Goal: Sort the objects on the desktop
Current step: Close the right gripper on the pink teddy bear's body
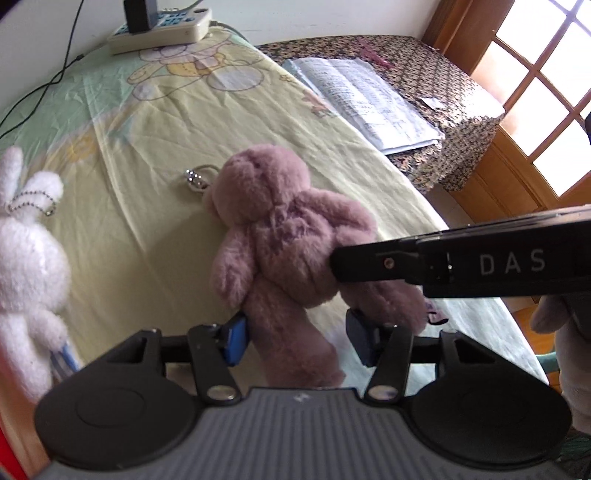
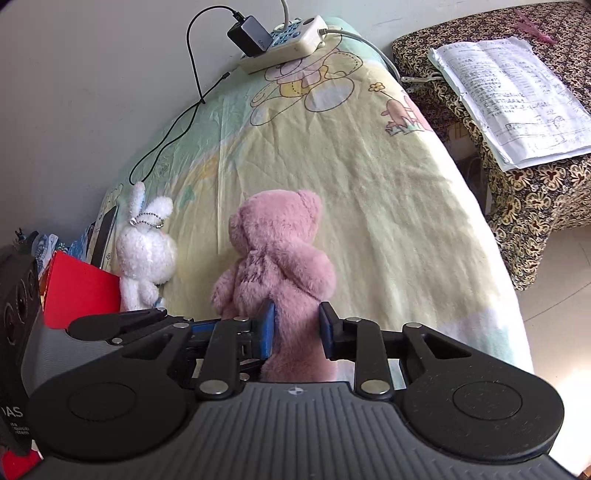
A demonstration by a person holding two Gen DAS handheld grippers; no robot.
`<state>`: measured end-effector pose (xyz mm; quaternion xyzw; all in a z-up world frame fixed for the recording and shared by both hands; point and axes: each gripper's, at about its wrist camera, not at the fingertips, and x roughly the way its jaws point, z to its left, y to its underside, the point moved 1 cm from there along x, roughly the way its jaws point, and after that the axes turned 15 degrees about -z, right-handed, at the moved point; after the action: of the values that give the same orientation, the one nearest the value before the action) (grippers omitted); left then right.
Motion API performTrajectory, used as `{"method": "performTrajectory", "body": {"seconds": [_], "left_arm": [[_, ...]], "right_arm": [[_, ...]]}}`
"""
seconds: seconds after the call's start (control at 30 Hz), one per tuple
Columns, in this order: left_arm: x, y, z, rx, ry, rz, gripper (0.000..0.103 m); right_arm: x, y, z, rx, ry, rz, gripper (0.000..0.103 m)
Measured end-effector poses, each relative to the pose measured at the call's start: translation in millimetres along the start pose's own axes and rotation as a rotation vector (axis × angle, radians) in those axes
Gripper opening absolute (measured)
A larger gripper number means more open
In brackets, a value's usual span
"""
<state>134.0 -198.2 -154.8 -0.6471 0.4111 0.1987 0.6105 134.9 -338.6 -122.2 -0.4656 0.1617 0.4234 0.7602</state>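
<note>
On the yellow cartoon-print cloth covering the desk (image 2: 388,192), a pink plush bear (image 2: 275,254) lies face down near the front edge, its head toward the far end. The right gripper (image 2: 296,328) clasps one of the bear's legs, blue pads pressing the fur on both sides. The left gripper (image 1: 297,338) straddles the bear's other leg; one blue pad touches the fur, the dark one sits just beside the plush, and whether it is clamped cannot be told from either view. Across the left wrist view, the right gripper's black arm reaches in from the right and meets the bear's side. A small silver key ring (image 1: 195,179) lies beside the bear's head. Left of the bear, a white plush rabbit (image 2: 146,247) with a bead chain (image 2: 147,221) rests near the left edge, beside a red box (image 2: 79,295). At the far end sits a power strip (image 2: 291,40) with a black charger (image 2: 248,35) plugged in. Papers (image 2: 517,96) rest on a neighbouring patterned-cloth table (image 2: 532,199).
</note>
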Motion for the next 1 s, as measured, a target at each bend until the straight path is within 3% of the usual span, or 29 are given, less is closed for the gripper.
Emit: {"method": "performTrajectory", "body": {"seconds": [0.3,0.57,0.67,0.8,0.9,1.0], "left_arm": [[-19,35,-48,0.119,0.111,0.069,0.057],[-38,68,-58,0.194,0.155,0.106,0.057],[-49,67,-52,0.18,0.151,0.075,0.063],[-59,60,-45,0.195,0.101,0.012,0.075],[-50,50,-41,0.187,0.08,-0.008,0.08],[-29,46,-42,0.166,0.108,0.012,0.083]], "right_arm": [[-49,45,-17,0.014,0.042,0.037,0.028],[-68,80,-20,0.094,0.049,0.057,0.033],[-78,78,-21,0.099,0.068,0.004,0.035],[-87,67,-23,0.072,0.104,-0.081,0.057],[-77,60,-25,0.063,0.088,-0.081,0.057],[-63,59,-29,0.084,0.08,-0.075,0.059]]}}
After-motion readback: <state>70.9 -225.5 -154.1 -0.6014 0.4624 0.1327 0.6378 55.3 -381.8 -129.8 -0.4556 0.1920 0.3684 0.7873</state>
